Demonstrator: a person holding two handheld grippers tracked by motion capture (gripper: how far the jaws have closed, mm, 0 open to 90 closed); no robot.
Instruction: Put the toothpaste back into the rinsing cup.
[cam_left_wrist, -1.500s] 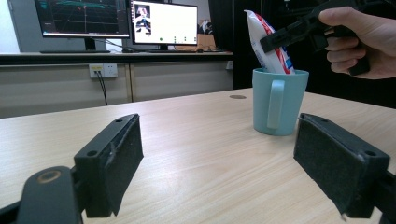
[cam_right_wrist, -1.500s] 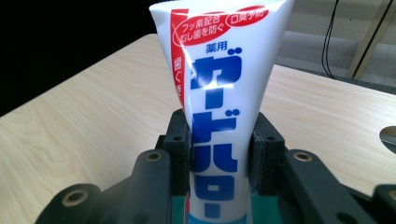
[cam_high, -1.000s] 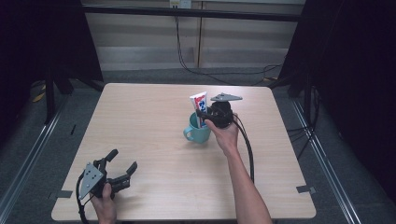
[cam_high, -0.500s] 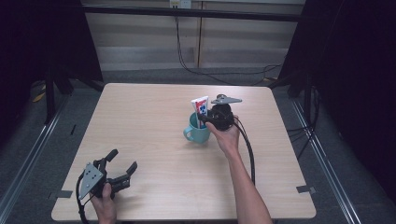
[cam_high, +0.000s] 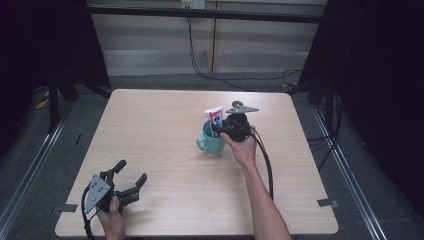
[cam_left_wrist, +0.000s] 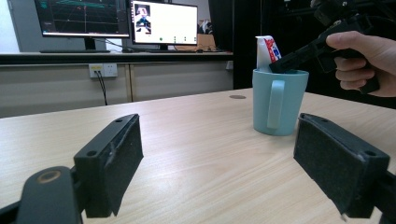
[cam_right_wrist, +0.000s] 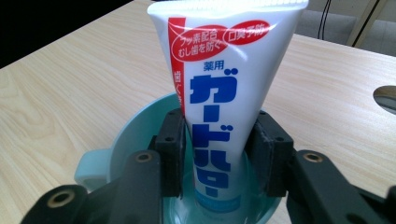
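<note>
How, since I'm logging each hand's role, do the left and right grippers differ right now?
The left gripper sits low near the table's front edge, jaws wide apart around nothing. The right gripper reaches into the mug; its narrower jaws have just been opening, with the toothpaste tube between them. Both are hand-held.

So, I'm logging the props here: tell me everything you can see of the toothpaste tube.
The toothpaste tube is white, soft-looking plastic with a red band, red bubbles and big blue Japanese lettering. It stands cap-down in the light blue mug, flat crimped end up, leaning slightly. The right gripper straddles its lower body; its jaws have just been opening, and whether the pads still touch it is hard to tell.
</note>
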